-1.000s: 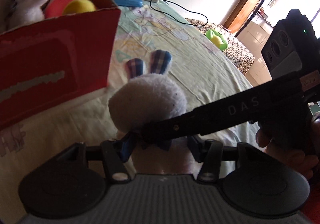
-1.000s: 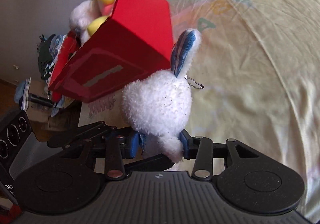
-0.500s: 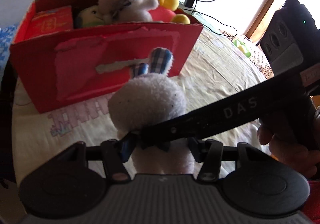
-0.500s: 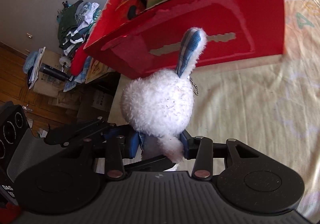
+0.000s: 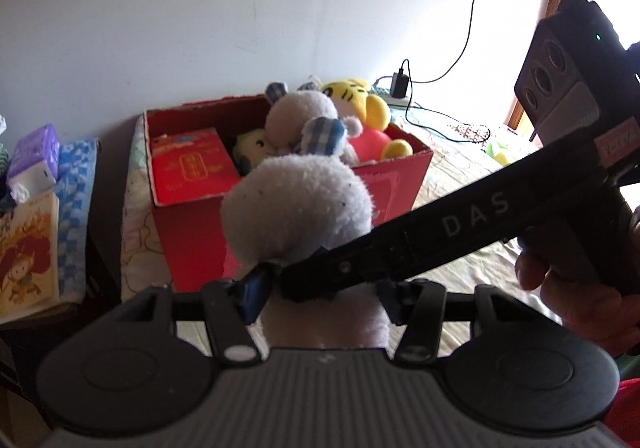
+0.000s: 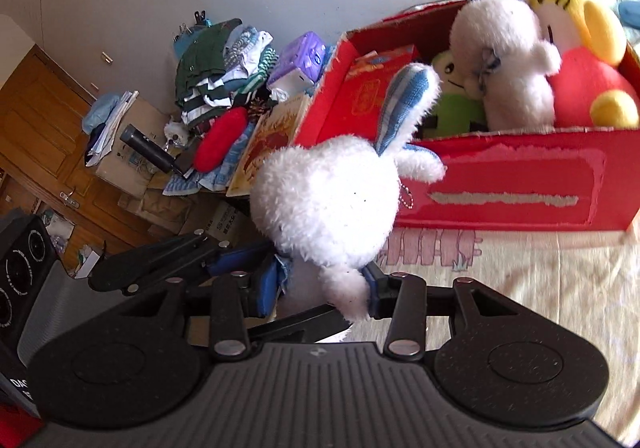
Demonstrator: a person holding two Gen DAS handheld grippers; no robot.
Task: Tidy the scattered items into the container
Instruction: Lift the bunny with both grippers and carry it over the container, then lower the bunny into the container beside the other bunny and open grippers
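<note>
A white plush rabbit (image 5: 296,208) with blue checked ears is held in the air in front of the red cardboard box (image 5: 400,184). My left gripper (image 5: 320,296) is shut on its lower body. My right gripper (image 6: 324,284) is shut on the same rabbit (image 6: 324,200); its fingers (image 5: 400,252) cross the left wrist view. The box (image 6: 500,184) holds a second white rabbit (image 6: 508,60), a yellow tiger toy (image 6: 580,8), a green toy (image 6: 452,88) and a red packet (image 6: 368,96).
The box stands on a bed with a pale patterned sheet (image 6: 540,288). Left of the bed a side table carries a picture book (image 5: 28,248), tissues (image 5: 32,156) and piled clothes (image 6: 216,64). A charger and cable (image 5: 400,84) lie behind the box.
Both grippers have lifted the rabbit higher and tilted up. The box now sits lower in view with its open top and contents visible.
</note>
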